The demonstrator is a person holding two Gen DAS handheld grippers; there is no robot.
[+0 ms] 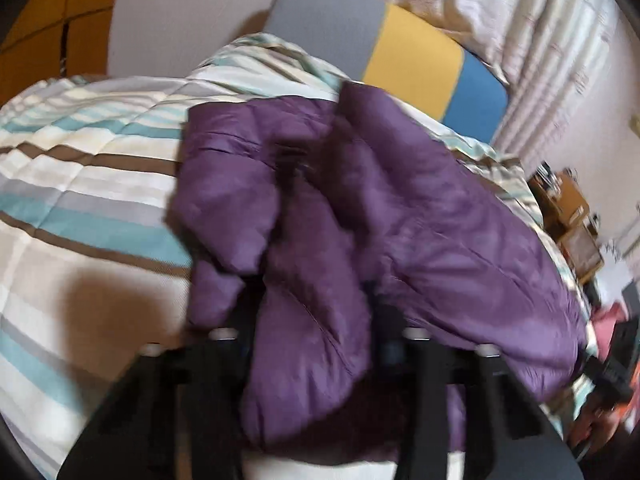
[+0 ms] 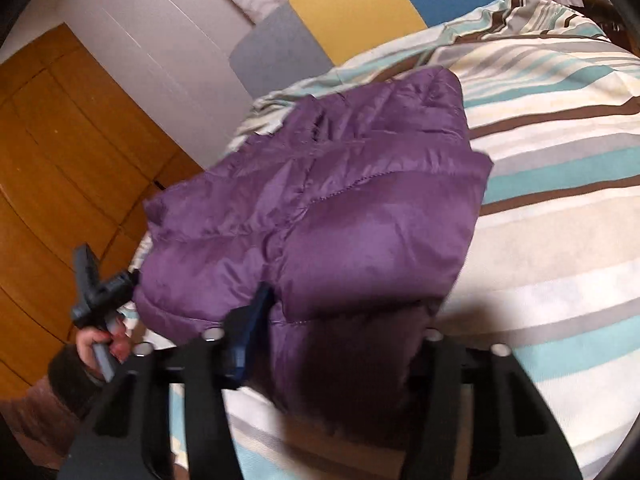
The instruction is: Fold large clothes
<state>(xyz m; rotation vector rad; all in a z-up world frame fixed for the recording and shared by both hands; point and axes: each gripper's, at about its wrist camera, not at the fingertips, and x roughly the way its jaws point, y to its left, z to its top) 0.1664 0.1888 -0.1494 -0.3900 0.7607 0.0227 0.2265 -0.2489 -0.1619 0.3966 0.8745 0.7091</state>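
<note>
A purple puffer jacket (image 1: 400, 216) lies on the striped bedspread (image 1: 80, 184), part of it lifted. My left gripper (image 1: 316, 320) is shut on a thick fold of the jacket, which bulges between its fingers. In the right wrist view the jacket (image 2: 340, 208) hangs over my right gripper (image 2: 332, 328), which is shut on its near edge; one blue finger pad (image 2: 250, 320) shows at the left, the other is hidden by fabric. The left gripper (image 2: 100, 292) shows at the jacket's left corner, in a hand.
The striped bedspread (image 2: 560, 200) covers the bed. A grey, yellow and blue headboard (image 1: 416, 52) stands behind it with curtains (image 1: 540, 40) above. A wooden wardrobe (image 2: 60, 160) is at the left, and cluttered wooden furniture (image 1: 572, 216) at the far right.
</note>
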